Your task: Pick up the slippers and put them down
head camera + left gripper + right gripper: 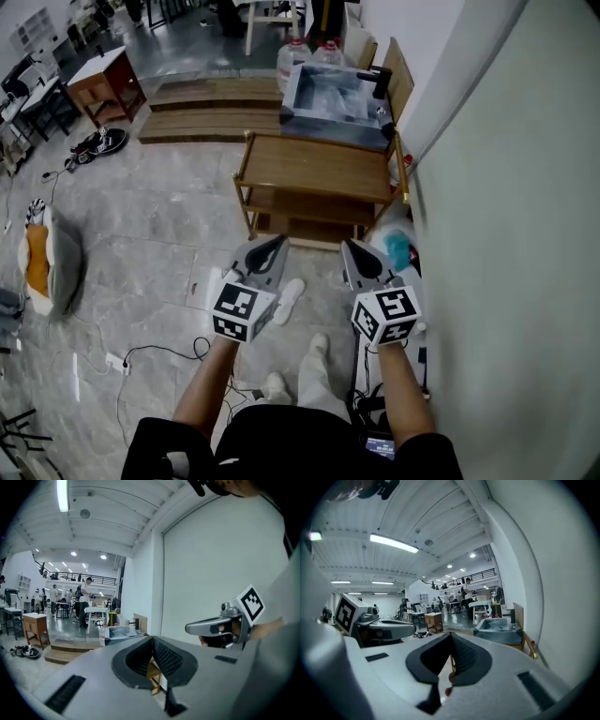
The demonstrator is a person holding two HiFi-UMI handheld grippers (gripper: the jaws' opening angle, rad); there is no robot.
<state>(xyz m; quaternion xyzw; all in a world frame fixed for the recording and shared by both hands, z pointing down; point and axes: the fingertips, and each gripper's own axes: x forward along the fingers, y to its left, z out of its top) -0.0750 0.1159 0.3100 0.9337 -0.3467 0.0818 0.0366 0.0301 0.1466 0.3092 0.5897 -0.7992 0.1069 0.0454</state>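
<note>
In the head view a white slipper (pixel 289 300) lies on the grey floor between my two grippers, in front of the wooden rack (pixel 319 169). Something blue (pixel 398 249) sits by the wall at the right; I cannot tell what it is. Both grippers are held up side by side, pointing toward the rack. My left gripper (pixel 273 247) is shut with nothing in it; its pads (pixel 161 656) meet at the tips. My right gripper (pixel 358 251) is shut and empty too, its pads (pixel 461 656) touching. Each gripper view shows the other gripper alongside.
A grey tub (pixel 336 98) with water bottles behind it stands beyond the rack. Wooden platforms (pixel 211 108) lie at the back left. A white wall (pixel 506 187) runs along the right. Cables and a power strip (pixel 117 362) lie on the floor at the left. My feet (pixel 319 345) stand below the grippers.
</note>
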